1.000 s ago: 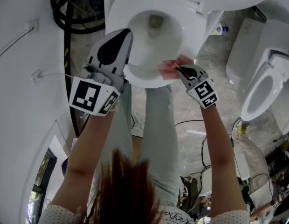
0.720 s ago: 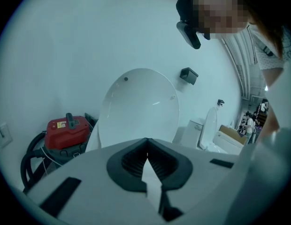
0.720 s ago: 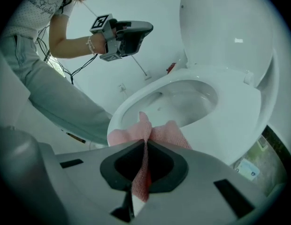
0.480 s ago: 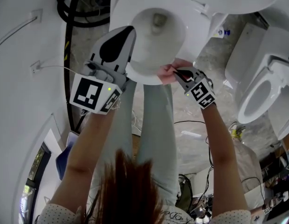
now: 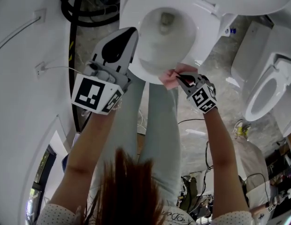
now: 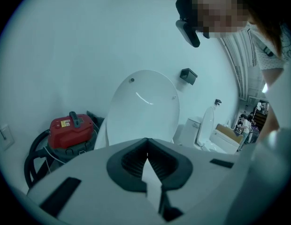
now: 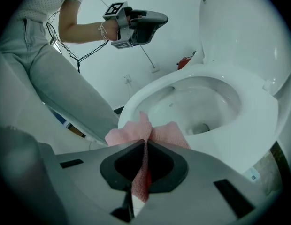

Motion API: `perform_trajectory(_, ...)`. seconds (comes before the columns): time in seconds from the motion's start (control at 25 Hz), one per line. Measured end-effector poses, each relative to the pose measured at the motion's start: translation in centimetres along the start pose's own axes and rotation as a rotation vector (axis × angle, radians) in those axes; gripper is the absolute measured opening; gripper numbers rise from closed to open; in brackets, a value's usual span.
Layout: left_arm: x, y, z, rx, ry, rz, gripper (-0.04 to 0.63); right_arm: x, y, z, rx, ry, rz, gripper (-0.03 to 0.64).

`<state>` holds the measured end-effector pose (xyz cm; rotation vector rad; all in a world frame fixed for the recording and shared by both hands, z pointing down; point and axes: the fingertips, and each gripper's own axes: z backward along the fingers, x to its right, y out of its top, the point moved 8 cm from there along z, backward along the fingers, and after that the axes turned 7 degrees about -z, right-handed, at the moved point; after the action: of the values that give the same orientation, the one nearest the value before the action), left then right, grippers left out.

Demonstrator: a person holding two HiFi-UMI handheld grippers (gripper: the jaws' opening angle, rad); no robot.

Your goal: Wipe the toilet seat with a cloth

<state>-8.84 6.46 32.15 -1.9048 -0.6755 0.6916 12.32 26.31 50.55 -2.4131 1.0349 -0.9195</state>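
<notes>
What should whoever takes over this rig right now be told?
Left gripper: shut, empty, held in the air clear of the toilet.
Right gripper: shut on the pink woven cloth, which sits at the front edge of the white oval toilet seat. The white toilet lid is up.
Done: cloth grasped and at the seat. The pictures don't show which parts are wiped.
Left: probably sweep the cloth round the seat ring, with the grip kept shut.
</notes>
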Motion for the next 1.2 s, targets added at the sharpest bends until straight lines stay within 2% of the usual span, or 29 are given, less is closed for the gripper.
perform_trajectory(0.32, -2.2, -0.2, 1.4, -0.010, -0.003, 0.003, -0.002, -2.2, 1.4, -2.2, -0.039, 0.047, 0.024, 0.021)
perform_trajectory(1.0, -5.2, -0.7, 3.5, -0.008, 0.011, 0.002, -0.002, -4.0, 3.9, -5.2, -0.106, 0.025, 0.043, 0.023)
perform_trajectory(1.2, -6.1, -0.9, 4.4, -0.008, 0.020, 0.004, -0.002, -5.1, 5.2, -6.6, -0.104, 0.034, 0.085, 0.023)
